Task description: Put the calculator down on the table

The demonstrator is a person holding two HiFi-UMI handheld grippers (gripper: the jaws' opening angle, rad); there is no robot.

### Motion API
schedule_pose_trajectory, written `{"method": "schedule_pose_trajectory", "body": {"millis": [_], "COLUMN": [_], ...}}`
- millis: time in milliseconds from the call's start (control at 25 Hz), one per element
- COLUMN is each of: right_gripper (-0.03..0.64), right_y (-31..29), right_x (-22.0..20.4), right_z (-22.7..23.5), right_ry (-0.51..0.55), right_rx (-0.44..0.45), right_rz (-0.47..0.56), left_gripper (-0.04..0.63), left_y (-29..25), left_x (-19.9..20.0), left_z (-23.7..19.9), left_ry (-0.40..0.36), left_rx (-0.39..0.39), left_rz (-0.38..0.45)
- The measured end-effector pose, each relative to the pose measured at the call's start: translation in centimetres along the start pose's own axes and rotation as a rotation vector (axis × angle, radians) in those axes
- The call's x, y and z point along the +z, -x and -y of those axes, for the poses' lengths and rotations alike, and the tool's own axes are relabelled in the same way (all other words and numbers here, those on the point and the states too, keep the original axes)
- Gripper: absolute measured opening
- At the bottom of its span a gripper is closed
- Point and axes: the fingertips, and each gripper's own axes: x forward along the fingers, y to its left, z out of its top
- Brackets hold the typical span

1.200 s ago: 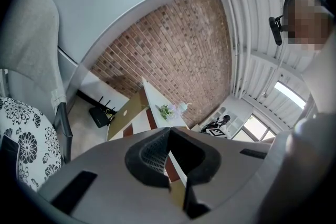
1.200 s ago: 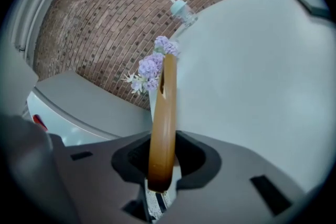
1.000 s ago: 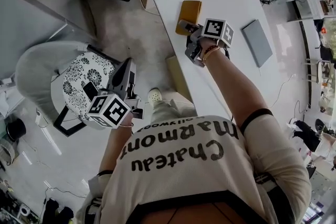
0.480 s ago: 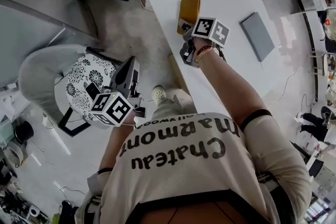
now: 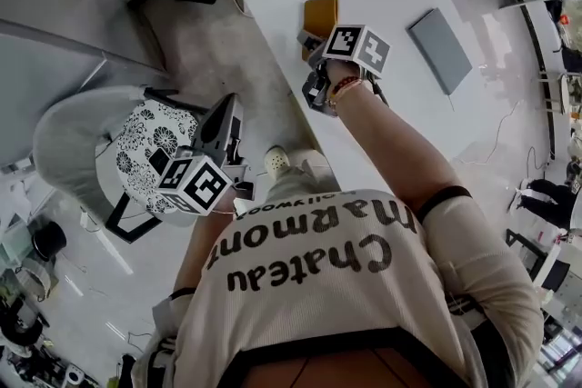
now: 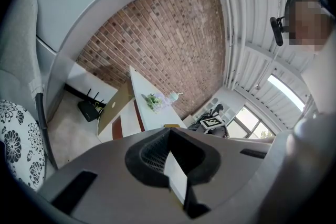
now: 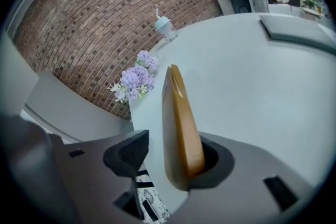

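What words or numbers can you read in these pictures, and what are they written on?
"Chateau Marmont": big dark letters on the back of the person's shirt, upside down in the head view.
"ollywood": smaller print near the collar of the same shirt; its first letter is hidden.
Calculator: no print on it can be read.
Marker cubes: only black and white square patterns, no words.

a person's pale shirt, seen from overhead, carries large dark lettering that reads "chateau marmont", upside down to the camera. a smaller line nearer the collar shows "ollywood", with its start lost in a fold. the marker cubes bear only black-and-white square code patterns, which do not read as letters or numbers.
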Motion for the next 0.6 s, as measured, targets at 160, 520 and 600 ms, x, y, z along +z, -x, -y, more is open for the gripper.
{"method": "schedule_pose_trajectory", "body": {"millis": [160, 520, 600], "right_gripper": [0.308, 0.412, 0.435], "right_y": [0.3, 0.9, 1.0], "right_x": [0.0, -1.1, -1.6], "right_z": [-0.7, -1.0, -1.0], "right_ry": [-0.050, 0.082, 0.086], "right_rx": [0.047, -0.056, -0.086], "right_rz": [-0.010, 0.038, 0.046], "left_gripper": [0.002, 0.002, 0.002], "left_y": [0.1, 1.2, 1.6], "left_x": [-0.1, 0.3, 0.2], "left_z": [0.5, 0.8, 0.6], "left_ry": [-0.004, -0.018, -0.016], "left_rx": [-0.009, -0.012, -0.008], "left_rz": [0.002, 0.030, 0.031]}}
